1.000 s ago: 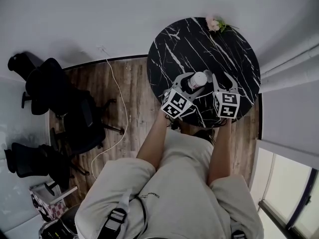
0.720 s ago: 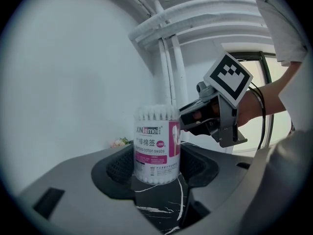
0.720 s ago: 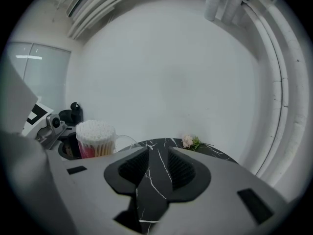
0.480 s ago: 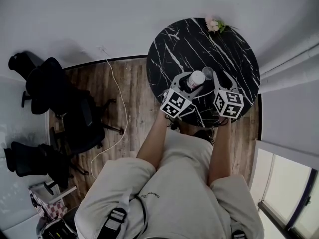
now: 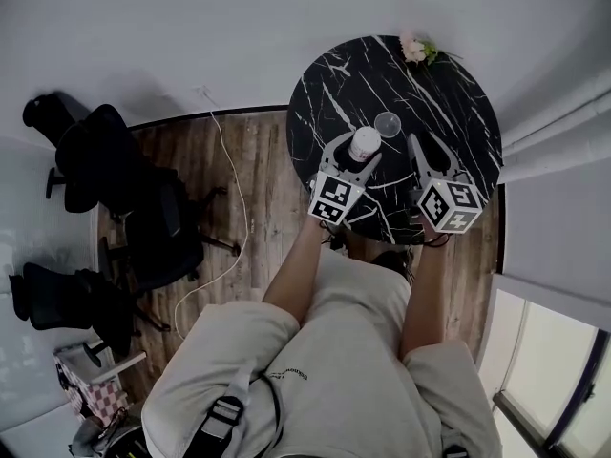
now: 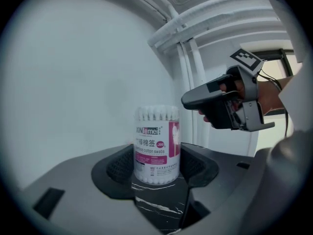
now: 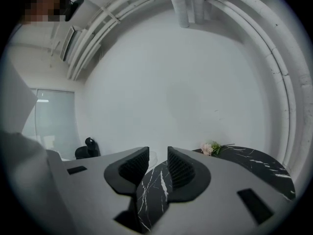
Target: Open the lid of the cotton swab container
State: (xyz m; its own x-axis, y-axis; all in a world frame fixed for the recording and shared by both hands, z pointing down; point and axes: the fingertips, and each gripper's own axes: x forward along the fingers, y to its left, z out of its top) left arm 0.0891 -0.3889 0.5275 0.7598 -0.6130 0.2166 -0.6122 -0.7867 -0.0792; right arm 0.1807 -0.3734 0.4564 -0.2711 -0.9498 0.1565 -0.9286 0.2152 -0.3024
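- Change: a second ago the clear round plastic lid (image 5: 388,124) capped the clear cylindrical cotton swab container (image 6: 157,145) with the pink label. Now it's off, apparently lying on the round black marble table (image 5: 449,84). The opening looks basically done.
- The jaws of the right gripper (image 7: 158,163) have just been closing. A narrow gap is left and nothing is pinched; only tabletop and a sliver of the lid show beyond the tips. It has pulled clear of the container.
- The left gripper (image 6: 157,166) has its pads clamped on both sides of the container's lower body, which stands upright.
- Head view: the lid is near the container at about 1 o'clock. It is at 10 o'clock from the right gripper's tips, not touching. The container is at 9 o'clock from that gripper.
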